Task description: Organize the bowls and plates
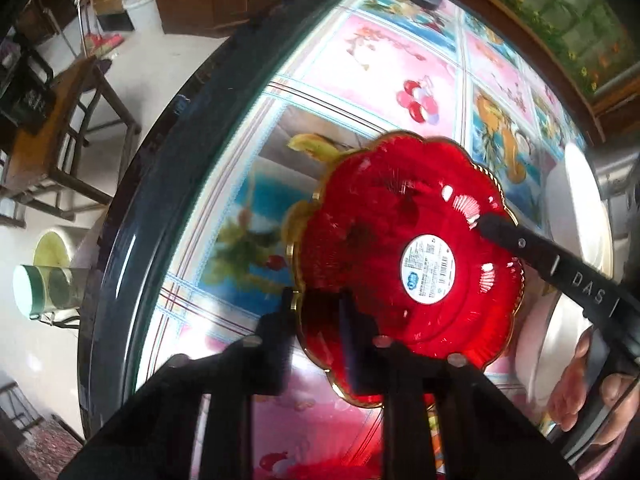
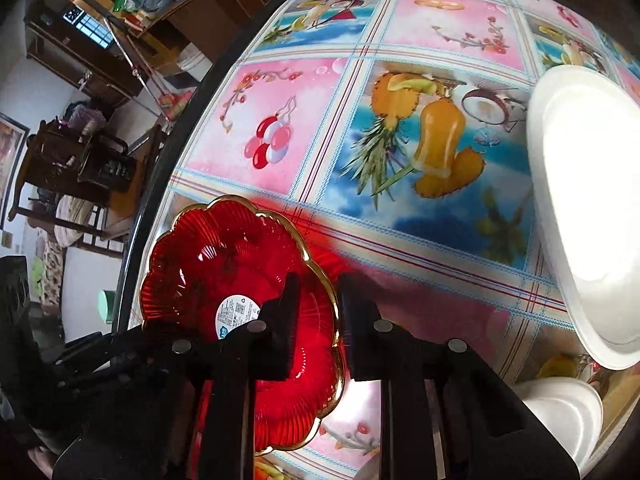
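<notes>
Both my grippers' fingers (image 1: pixel 316 312) (image 2: pixel 318 300) straddle the scalloped red glass plate's (image 1: pixel 400 240) gold rim, seemingly gripping; white plate (image 2: pixel 584 208) lies right of it.

Red scalloped glass plate (image 1: pixel 404 264), rim pinched between left gripper (image 1: pixel 318 320) jaws, above fruit-print tablecloth (image 1: pixel 360 80)

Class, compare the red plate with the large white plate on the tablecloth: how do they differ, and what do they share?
The red plate is see-through glass with a scalloped gold rim and a round sticker; the white plate is opaque, smooth-edged and plain. The red plate has both grippers' fingers straddling its rim; nothing touches the white plate. Both are shallow dishes at the patterned table.
</notes>
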{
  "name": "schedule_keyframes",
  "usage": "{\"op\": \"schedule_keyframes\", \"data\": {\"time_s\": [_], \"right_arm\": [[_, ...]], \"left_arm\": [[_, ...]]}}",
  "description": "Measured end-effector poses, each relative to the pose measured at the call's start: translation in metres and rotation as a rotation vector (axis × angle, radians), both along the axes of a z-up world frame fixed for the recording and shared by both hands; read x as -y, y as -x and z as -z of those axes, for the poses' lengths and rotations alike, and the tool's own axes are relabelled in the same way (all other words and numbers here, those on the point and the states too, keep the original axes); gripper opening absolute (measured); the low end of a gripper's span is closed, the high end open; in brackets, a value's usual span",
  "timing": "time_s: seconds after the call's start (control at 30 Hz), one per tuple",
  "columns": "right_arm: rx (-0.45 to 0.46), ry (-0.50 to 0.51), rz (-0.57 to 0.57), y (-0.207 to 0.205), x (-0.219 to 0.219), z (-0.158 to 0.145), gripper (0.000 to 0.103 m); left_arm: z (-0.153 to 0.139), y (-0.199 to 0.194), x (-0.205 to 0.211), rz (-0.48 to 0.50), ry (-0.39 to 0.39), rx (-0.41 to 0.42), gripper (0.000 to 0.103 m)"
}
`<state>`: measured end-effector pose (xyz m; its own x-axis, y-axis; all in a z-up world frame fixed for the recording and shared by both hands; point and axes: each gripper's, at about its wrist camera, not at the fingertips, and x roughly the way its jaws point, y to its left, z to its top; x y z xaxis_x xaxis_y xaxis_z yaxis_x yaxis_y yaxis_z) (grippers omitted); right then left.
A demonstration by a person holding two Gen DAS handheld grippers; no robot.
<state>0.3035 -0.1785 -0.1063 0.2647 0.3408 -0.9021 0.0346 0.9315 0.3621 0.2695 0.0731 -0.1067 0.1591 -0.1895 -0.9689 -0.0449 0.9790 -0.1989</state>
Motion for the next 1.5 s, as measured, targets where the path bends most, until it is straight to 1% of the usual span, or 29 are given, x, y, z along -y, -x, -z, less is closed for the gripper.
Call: {"op": "schedule_keyframes", "data": {"time_s": [0.03,0.1,0.23,0.37,0.5,0.6,0.67,0.7,0.77,0.83,0.9,0.97,1.0,1.1,1.13,1.27,1.33,1.4,1.5], "right_arm": [[0.002,-0.003,0.004,0.0,0.0,0.001,0.017],[0.005,-0.024,0.01,0.002,0.0,0.0,0.016],[0.033,-0.035,0.016,0.008,-0.001,-0.009,0.015],[0.079,-0.068,0.025,0.019,0.002,-0.032,0.014],[0.142,-0.072,0.022,0.041,0.002,-0.067,0.013],[0.179,-0.075,0.014,0.061,0.001,-0.088,0.013],[0.2,-0.092,0.007,0.082,-0.001,-0.102,0.013],[0.213,-0.1,0.0,0.095,-0.002,-0.109,0.013],[0.237,-0.099,-0.016,0.119,-0.007,-0.121,0.013],[0.252,-0.101,-0.032,0.146,-0.013,-0.127,0.013],[0.265,-0.104,-0.045,0.172,-0.019,-0.131,0.013],[0.257,-0.107,-0.054,0.192,-0.024,-0.129,0.013],[0.253,-0.111,-0.059,0.201,-0.026,-0.127,0.013],[0.223,-0.113,-0.075,0.226,-0.036,-0.113,0.013],[0.205,-0.109,-0.086,0.233,-0.041,-0.104,0.013],[0.148,-0.093,-0.12,0.245,-0.058,-0.077,0.013],[0.131,-0.083,-0.13,0.247,-0.065,-0.068,0.013],[0.116,-0.065,-0.142,0.245,-0.072,-0.059,0.013],[0.109,-0.057,-0.138,0.245,-0.076,-0.053,0.013]], "left_arm": [[0.0,-0.001,-0.003,-0.005,0.013,-0.006,0.016],[-0.001,-0.002,-0.002,-0.006,0.0,0.005,0.016],[-0.016,0.003,0.001,0.003,-0.013,0.041,0.016],[-0.043,0.013,0.001,0.015,-0.014,0.096,0.016],[-0.069,0.029,0.003,0.031,-0.017,0.143,0.017],[-0.092,0.052,0.006,0.055,-0.032,0.188,0.017],[-0.108,0.074,0.005,0.073,-0.05,0.223,0.017],[-0.112,0.081,0.006,0.077,-0.054,0.232,0.017],[-0.123,0.108,0.004,0.096,-0.074,0.258,0.017],[-0.128,0.128,0.002,0.108,-0.09,0.272,0.017],[-0.129,0.149,0.002,0.119,-0.105,0.277,0.017],[-0.125,0.172,0.0,0.13,-0.123,0.27,0.017],[-0.123,0.177,-0.001,0.133,-0.127,0.265,0.017],[-0.106,0.199,-0.008,0.138,-0.14,0.224,0.017],[-0.097,0.205,-0.011,0.136,-0.141,0.203,0.017],[-0.069,0.217,-0.027,0.113,-0.123,0.131,0.018],[-0.061,0.221,-0.032,0.097,-0.115,0.106,0.018],[-0.055,0.222,-0.035,0.088,-0.112,0.095,0.018],[-0.051,0.218,-0.036,0.086,-0.116,0.103,0.018]]}}
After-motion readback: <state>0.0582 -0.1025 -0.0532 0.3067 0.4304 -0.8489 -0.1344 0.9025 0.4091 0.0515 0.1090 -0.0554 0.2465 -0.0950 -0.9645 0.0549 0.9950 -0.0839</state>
